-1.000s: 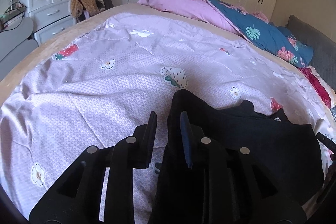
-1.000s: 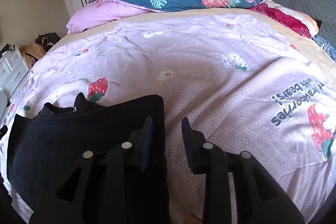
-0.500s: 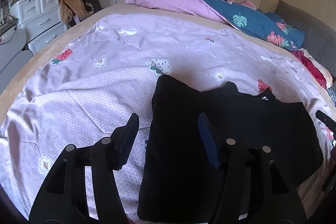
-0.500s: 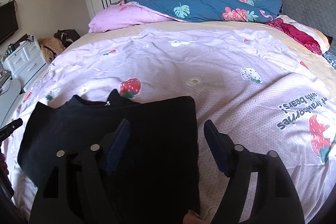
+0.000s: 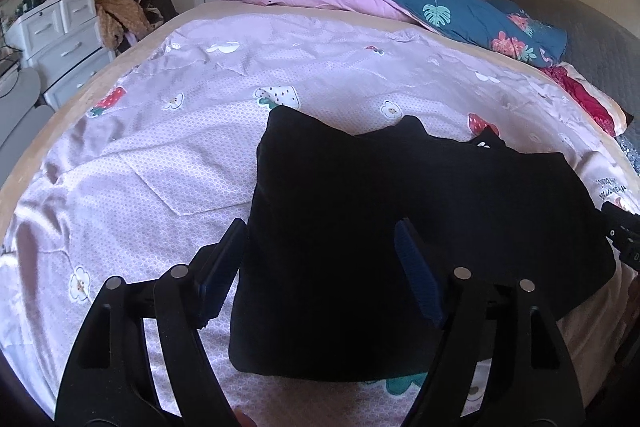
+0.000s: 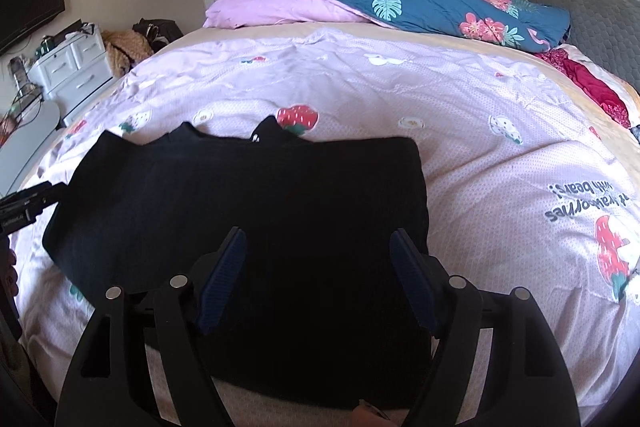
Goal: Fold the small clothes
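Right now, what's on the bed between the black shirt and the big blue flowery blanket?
Nothing but the lilac strawberry quilt. In the right wrist view it runs bare from the black shirt up to the blue flowery blanket.

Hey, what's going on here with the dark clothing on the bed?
A person is folding a black garment on a bed covered by a lilac strawberry-print quilt, holding a two-finger gripper in each hand. The garment lies flat, partly folded, near the bed's front edge. Both the left gripper and the right gripper have just been opening; their fingers now stand wide apart above the fabric, pressing on nothing. So the garment is released, and the next fold hasn't started.
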Motion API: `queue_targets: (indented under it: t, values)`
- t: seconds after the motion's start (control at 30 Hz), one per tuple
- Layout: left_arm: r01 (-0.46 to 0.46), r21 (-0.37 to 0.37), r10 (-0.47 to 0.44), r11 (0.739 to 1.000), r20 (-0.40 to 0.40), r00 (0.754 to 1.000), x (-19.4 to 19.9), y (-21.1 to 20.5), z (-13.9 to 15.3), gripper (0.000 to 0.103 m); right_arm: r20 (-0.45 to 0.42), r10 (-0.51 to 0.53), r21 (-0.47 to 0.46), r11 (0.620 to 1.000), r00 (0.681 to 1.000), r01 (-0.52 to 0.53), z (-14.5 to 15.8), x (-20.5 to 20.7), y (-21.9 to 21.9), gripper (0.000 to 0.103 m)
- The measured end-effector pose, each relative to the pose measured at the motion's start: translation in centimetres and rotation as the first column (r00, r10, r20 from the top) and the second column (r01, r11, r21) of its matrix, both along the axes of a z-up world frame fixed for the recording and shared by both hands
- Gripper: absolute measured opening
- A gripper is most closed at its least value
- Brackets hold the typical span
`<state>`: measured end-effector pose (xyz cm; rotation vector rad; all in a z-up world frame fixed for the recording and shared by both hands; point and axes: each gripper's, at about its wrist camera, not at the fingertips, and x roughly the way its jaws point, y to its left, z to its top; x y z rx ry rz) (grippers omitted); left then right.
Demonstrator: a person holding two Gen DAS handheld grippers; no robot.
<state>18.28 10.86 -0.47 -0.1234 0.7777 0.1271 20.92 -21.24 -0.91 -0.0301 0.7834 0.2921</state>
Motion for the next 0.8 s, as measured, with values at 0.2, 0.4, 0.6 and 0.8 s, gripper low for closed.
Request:
queue_targets:
  t: [0.2, 0.4, 0.6, 0.8]
  values:
    - [0.014, -0.034, -0.017, 0.999, -0.102, 0.995, -0.9, -0.4, -3.1, 0.069, -0.064, -0.008, -0.014, 1.0, 0.998, 0.007, -1.7, -1.2, -0.6, 0.073]
    - [0.002, -0.061, -0.01, 0.998, -0.126, 0.992, -1.5, -0.2, -4.2, 0.07, -0.116, -0.025, -0.053, 0.998, 0.993, 0.019, -3.3, -2.2, -0.7, 0.076]
    - [-0.006, -0.062, -0.001, 0.998, -0.122, 0.992, -2.1, -0.5, -4.1, 0.07, -0.123, -0.047, -0.041, 0.998, 0.991, 0.042, -3.7, -2.9, -1.3, 0.079]
    - [-0.011, -0.041, 0.007, 0.999, -0.103, 0.995, -3.0, -0.8, -3.2, 0.076, -0.083, -0.056, -0.015, 0.998, 0.995, 0.054, -2.5, -4.1, -1.4, 0.091]
